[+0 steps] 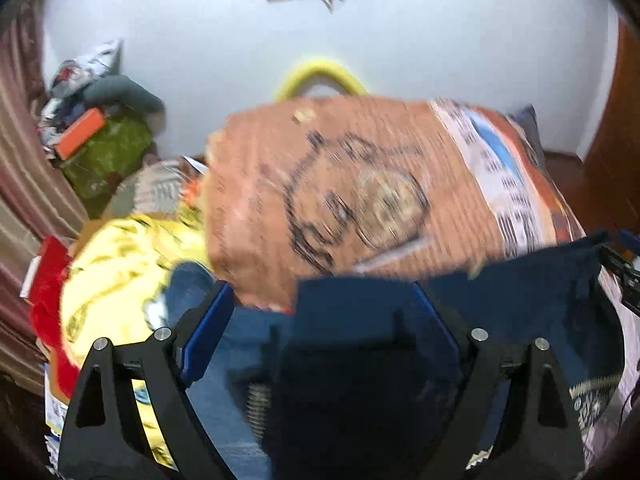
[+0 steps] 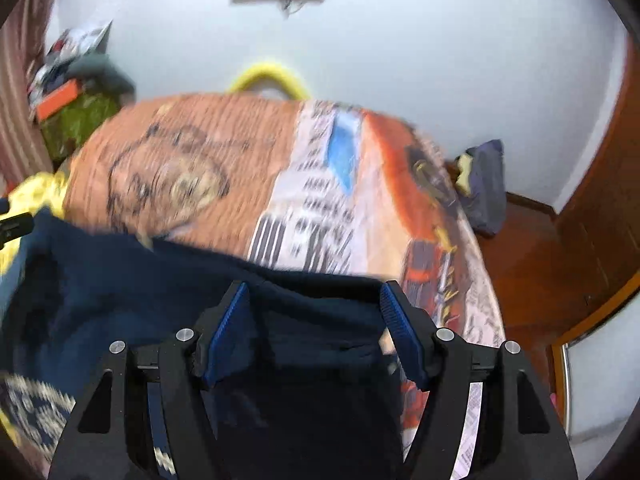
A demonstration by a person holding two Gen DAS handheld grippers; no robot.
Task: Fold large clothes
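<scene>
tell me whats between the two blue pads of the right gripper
Dark navy garment fabric fills the gap between the right gripper pads, its top edge running from pad to pad. The right wrist view shows this, over the orange printed bedspread.

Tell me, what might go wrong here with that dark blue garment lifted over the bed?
1. The navy garment sits between wide-set jaws of the right hand-held gripper and the left hand-held gripper; whether the pads pinch it is unclear, so it may slip out.
2. It could drop onto the yellow cloth piled beside it and tangle.
3. It might drag the orange bedspread askew.
</scene>
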